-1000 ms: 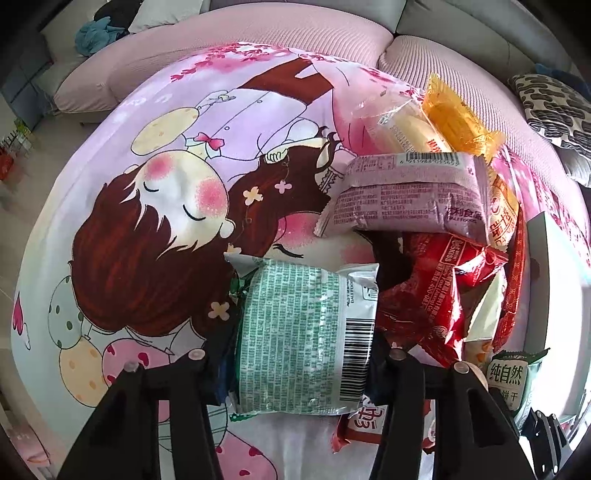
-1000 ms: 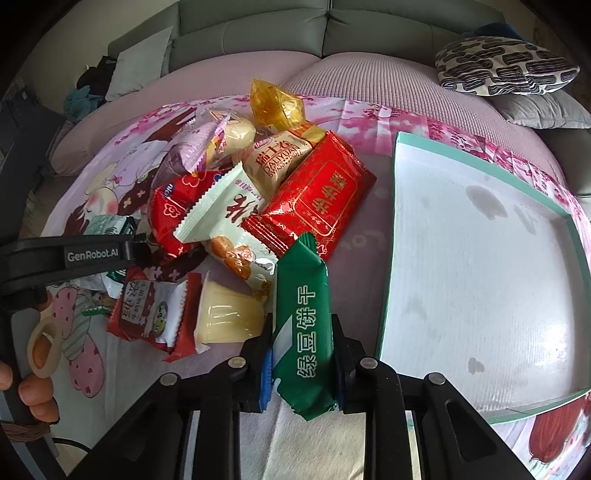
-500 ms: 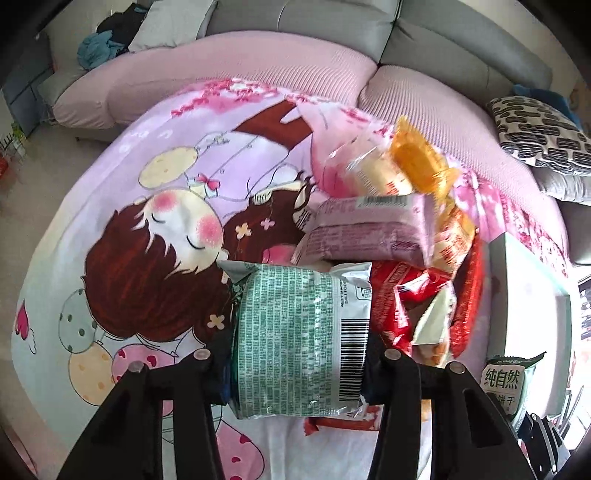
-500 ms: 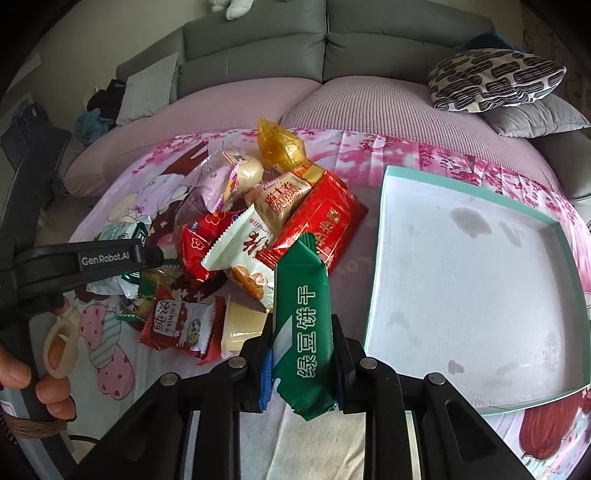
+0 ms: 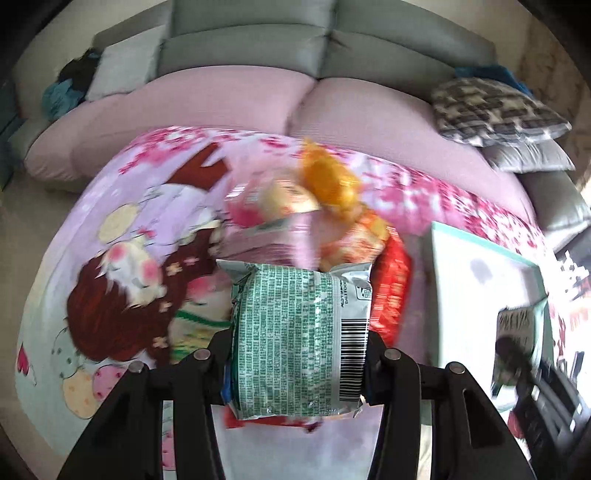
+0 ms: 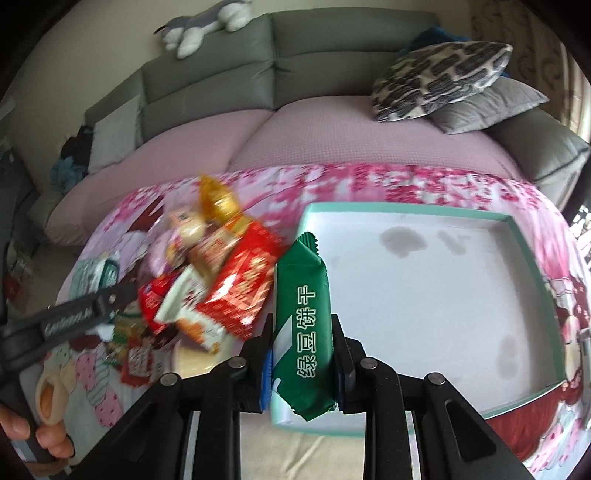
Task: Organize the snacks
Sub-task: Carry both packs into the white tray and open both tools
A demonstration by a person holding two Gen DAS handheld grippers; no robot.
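Claws (image 5: 299, 354) (image 6: 303, 350) clenched on green packets (image 5: 299, 339) (image 6: 303, 325), snack heap (image 6: 218, 280) beside empty tray (image 6: 424, 295).

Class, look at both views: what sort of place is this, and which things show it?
Most likely a home living room: a grey sofa with a patterned cushion, a plush toy on its back, and a cartoon cloth holding snacks.

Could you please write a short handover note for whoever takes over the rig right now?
Left gripper: shut on the pale green packet, barcode side up, lifted off the cloth.
Right gripper: shut on the dark green biscuit bar, held over the near left corner of the tray.
White tray with teal rim: nothing in it yet.
Snack pile: on the cartoon cloth, left of the tray.
Done: two snacks picked. Left: put both in the tray, then the pile.
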